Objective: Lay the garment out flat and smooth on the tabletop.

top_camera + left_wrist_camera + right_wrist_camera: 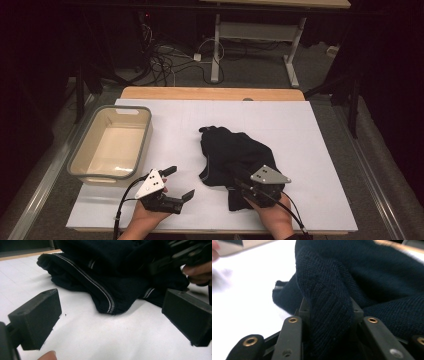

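— So, working from nine o'clock across: what have we got?

— At nine o'clock a beige plastic tub [111, 145] with a grey rim sits on the white table [320, 150], nothing in it. Next comes the left gripper [174, 183], at about seven o'clock, its jaws spread wide with nothing between them, resting just short of the cloth.

— And the cloth itself?

— A dark knit garment [230, 152] with pale stitching along its hems, heaped at the table's centre, well apart from the tub. The right gripper [240, 181], at five o'clock, has its jaws clamped on a thick fold [329, 312] of the near edge — the knit bulges up between the pads.

— How will it behave when lifted?

— Soft and limp, I'd judge — light, not slippery, nothing to break. It will sag and trail rather than keep any shape. A doubled fold or a stitched hem [100, 288] gives the surest bite; the left gripper might best take the hem nearest it, at the heap's seven o'clock.
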{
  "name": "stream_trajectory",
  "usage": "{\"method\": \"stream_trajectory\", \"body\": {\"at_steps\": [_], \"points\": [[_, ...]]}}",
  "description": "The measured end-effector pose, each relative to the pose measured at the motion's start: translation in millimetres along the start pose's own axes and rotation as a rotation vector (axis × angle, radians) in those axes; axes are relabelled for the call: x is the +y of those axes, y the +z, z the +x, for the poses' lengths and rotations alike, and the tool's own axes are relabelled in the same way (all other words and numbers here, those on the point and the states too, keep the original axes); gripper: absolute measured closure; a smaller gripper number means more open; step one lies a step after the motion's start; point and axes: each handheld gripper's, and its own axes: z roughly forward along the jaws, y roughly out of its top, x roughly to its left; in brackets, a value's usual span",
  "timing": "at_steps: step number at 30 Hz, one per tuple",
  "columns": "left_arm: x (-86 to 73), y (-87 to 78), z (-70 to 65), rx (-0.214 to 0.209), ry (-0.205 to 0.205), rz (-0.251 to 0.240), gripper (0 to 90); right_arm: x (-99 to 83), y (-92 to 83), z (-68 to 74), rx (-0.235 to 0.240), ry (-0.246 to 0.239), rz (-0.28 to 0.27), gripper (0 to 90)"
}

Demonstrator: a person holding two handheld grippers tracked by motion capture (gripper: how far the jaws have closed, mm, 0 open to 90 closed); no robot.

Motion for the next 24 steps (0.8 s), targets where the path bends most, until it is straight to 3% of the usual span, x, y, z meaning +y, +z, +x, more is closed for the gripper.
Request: {"method": "stream_trajectory", "body": {"at_steps": [6, 10, 19, 24], "points": [[-0.4, -0.6, -1.0, -0.005, 0.006, -0.005, 2.0, -0.4, -36.4, -15.5, -0.042, 0.012, -0.065, 67.5], [-0.4, -0.8, -1.0, -0.007, 0.008, -0.005, 2.0, -12.1, -60.6, -32.6, -0.091, 0.031, -0.088, 67.4], [0.0, 0.0, -1.0, -0.003, 0.007, 0.005, 2.0, -55.2, -102.7, -83.9, -0.199, 0.175, -0.072, 67.6], [0.0, 0.2, -1.0, -0.005, 0.008, 0.006, 2.2, -77.9, -125.3, -106.3, -0.258, 0.221, -0.051, 67.9]]}}
